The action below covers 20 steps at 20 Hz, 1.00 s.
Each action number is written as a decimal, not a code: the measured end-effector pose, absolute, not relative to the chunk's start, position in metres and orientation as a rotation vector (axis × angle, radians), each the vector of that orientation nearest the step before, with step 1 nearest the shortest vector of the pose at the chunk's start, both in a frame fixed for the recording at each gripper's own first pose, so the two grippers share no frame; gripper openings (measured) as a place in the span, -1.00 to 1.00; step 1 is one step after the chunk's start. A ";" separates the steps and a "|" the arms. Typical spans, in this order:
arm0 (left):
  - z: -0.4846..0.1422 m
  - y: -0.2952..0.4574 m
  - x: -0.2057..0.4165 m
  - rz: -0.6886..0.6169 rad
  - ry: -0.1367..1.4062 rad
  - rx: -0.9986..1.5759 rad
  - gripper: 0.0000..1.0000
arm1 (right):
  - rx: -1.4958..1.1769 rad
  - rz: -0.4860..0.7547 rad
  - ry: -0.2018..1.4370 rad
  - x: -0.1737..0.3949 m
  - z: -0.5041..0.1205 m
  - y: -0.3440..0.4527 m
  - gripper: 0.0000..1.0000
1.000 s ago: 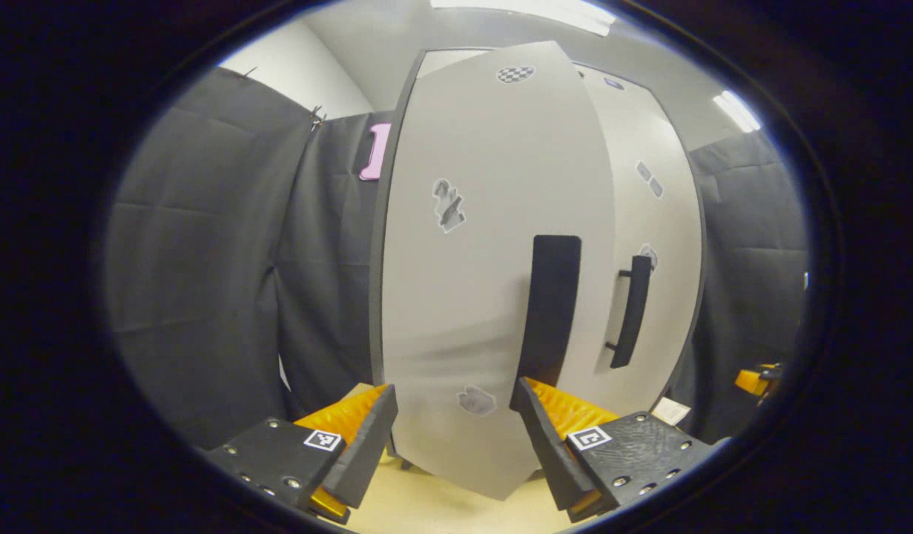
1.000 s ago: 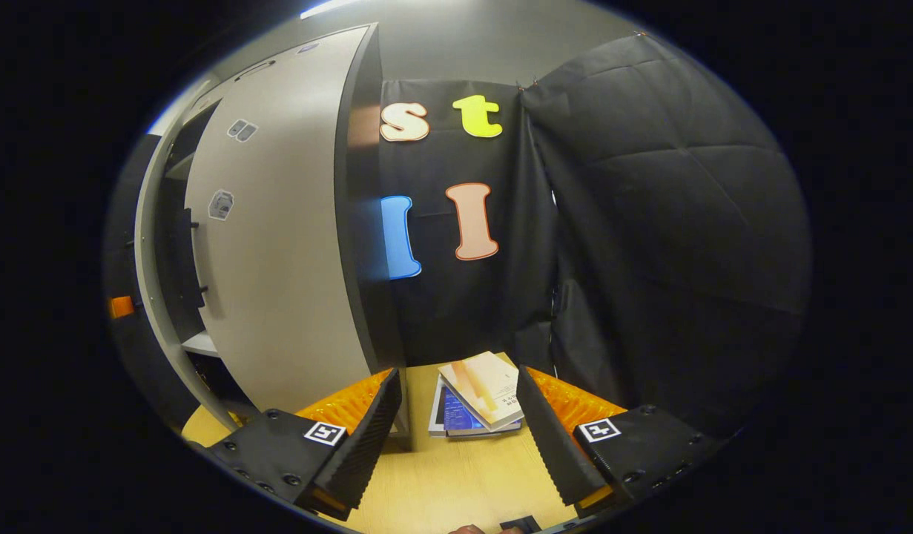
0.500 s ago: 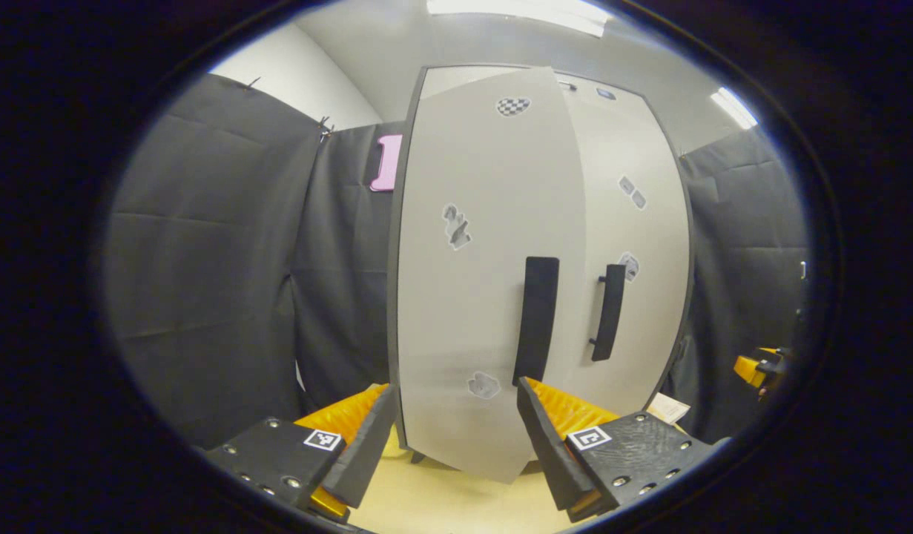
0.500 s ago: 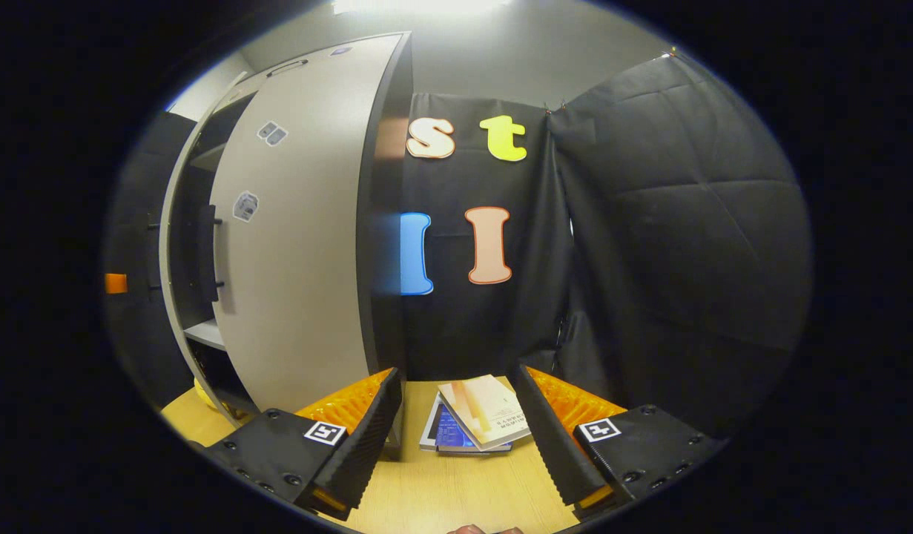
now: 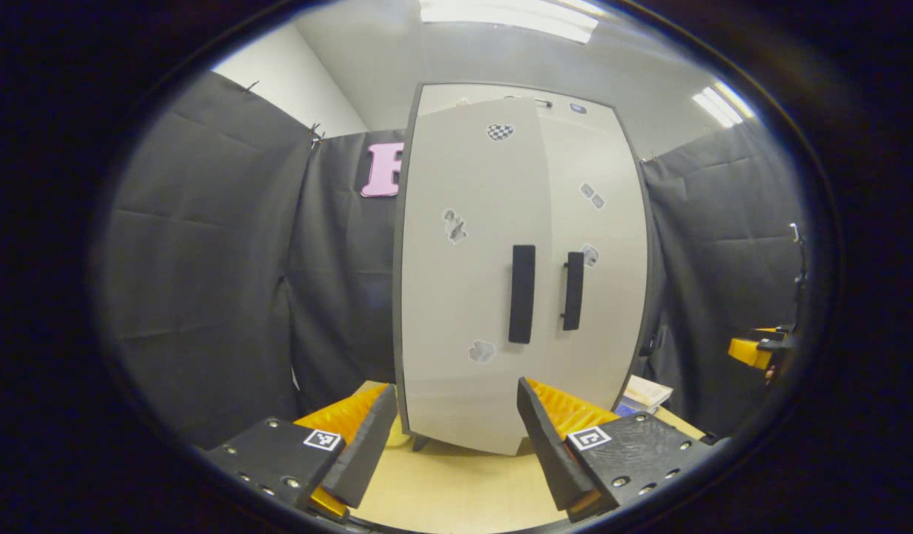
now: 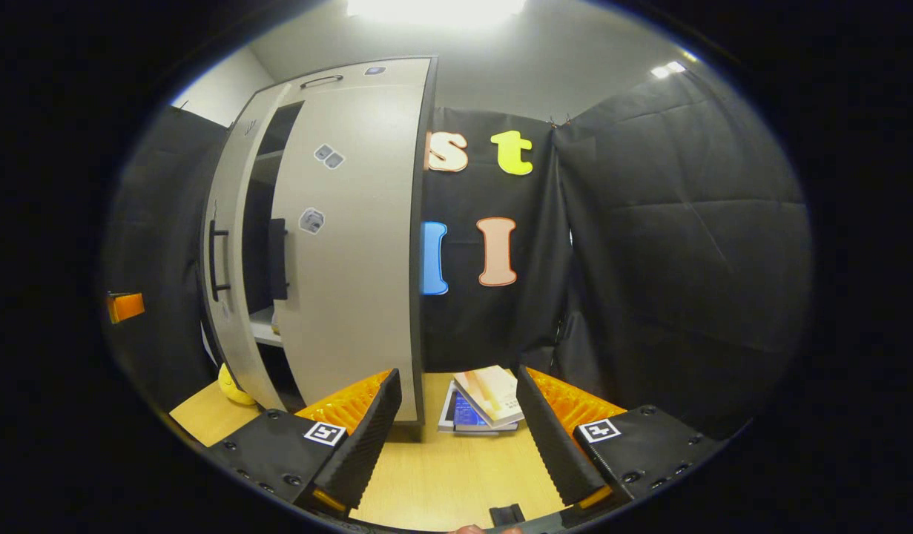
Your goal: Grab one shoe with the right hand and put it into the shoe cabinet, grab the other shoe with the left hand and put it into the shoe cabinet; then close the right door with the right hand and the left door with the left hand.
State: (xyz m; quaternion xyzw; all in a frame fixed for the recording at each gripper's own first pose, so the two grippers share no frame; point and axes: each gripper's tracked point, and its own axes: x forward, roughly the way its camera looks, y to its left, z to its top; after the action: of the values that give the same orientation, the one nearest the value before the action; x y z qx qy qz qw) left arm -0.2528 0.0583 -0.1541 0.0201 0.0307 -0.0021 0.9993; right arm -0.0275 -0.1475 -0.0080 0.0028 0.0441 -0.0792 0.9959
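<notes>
Before the cabinet, both grippers' fingers stand wide and empty; its left door, not quite flush, likely wants a gentle, flat push.

One shoe cabinet is seen on the table. Two doors are counted on it, the left door and the right door, and two black handles, one per door. Five small stickers are counted across the door fronts. Two stacked books lie beside the cabinet, and one yellow object by its base.
</notes>
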 end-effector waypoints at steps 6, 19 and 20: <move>-0.181 0.044 -0.288 -0.027 0.052 0.046 0.87 | 0.035 -0.090 0.097 -0.041 -0.042 -0.100 0.96; -0.204 -0.002 -0.295 -0.146 0.095 0.094 0.87 | 0.012 -0.039 0.088 -0.058 -0.043 -0.088 0.96; -0.197 -0.002 -0.294 -0.158 0.083 0.113 0.86 | 0.021 -0.049 0.083 -0.058 -0.041 -0.090 0.96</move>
State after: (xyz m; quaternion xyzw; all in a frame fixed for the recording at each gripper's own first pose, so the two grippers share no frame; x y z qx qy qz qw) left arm -0.2935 -0.0021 -0.1972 0.0563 0.0412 -0.0787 0.9944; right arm -0.0583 -0.0904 -0.0410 0.0106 0.0413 -0.0242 0.9988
